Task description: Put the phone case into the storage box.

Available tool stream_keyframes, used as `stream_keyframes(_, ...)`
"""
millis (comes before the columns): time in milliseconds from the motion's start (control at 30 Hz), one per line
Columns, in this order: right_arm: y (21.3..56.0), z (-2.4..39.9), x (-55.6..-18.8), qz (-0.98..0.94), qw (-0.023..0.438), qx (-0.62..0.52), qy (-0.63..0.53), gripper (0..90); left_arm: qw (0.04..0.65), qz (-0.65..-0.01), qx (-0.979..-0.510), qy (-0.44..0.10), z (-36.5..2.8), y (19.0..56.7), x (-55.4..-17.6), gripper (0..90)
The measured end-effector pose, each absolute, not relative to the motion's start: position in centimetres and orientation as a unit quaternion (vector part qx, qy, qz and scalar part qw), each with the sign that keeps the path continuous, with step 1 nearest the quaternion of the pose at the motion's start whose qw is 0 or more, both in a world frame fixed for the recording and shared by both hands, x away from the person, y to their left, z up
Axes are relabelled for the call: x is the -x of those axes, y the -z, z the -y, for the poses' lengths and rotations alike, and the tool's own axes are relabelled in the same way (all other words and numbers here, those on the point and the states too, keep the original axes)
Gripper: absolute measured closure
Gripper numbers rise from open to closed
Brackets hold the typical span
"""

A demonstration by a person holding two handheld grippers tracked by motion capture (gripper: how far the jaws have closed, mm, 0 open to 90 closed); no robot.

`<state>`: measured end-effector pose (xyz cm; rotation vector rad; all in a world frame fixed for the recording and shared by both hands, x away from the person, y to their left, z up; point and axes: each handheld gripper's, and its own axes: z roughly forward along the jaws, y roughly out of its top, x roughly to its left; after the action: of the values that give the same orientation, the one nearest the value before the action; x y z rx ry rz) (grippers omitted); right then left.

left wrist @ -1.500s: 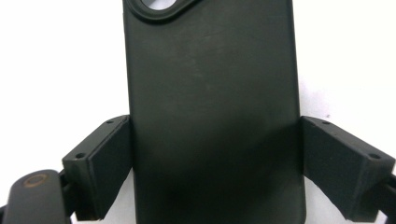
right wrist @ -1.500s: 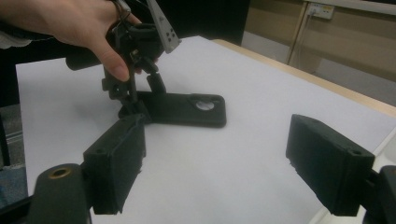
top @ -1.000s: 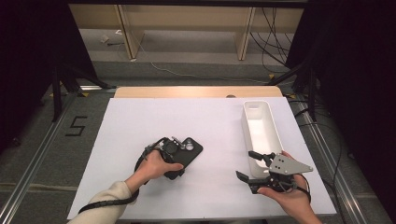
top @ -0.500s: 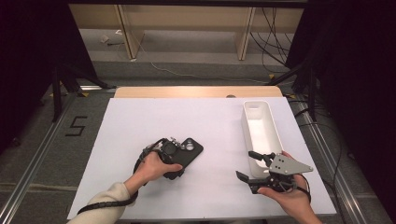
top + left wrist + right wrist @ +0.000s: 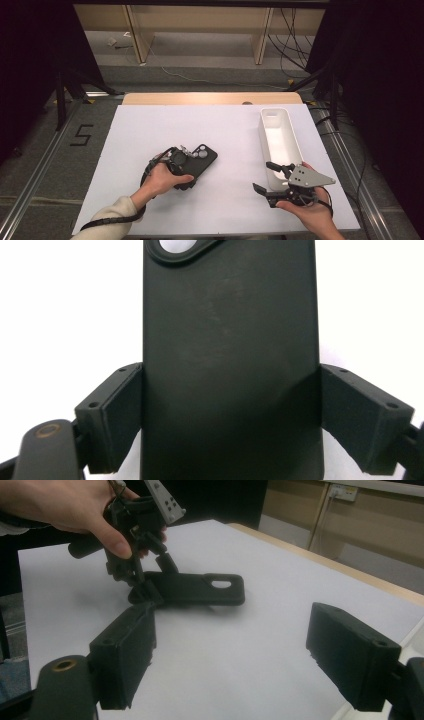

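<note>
A black phone case (image 5: 204, 158) with a camera cut-out lies flat on the white table top (image 5: 150, 125), left of centre. My left gripper (image 5: 190, 167) sits at its near end. In the left gripper view the case (image 5: 230, 330) runs up between the two jaws, and both pads lie against its long edges. From the right gripper view, the case (image 5: 200, 587) rests on the table while the left gripper (image 5: 145, 587) holds its end from above. My right gripper (image 5: 261, 176) hovers low at the front right, open, with nothing between its jaws (image 5: 230, 655).
A long white bin (image 5: 263, 135) stands at the right of the table, just beyond the right gripper, and looks empty. Wooden table edge runs along the back (image 5: 210, 98). Dark stands and cables surround the table on the floor.
</note>
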<state>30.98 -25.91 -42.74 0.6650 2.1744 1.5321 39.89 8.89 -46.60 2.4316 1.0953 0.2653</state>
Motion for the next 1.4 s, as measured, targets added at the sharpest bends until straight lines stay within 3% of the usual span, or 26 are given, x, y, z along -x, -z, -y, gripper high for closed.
stream_keyframes(633, 42.7, 25.7, -31.1, -0.776, 0.2, -0.24, -0.548, 21.3, 0.326, -0.384, -0.853, -0.139, -8.9, 45.3, -38.9, 15.3)
stream_keyframes(1400, 42.3, 23.9, -32.6, -0.769, 0.203, -0.251, -0.552, 22.1, 0.385, -0.38, -0.824, -0.167, -10.6, 44.1, -37.8, 15.2)
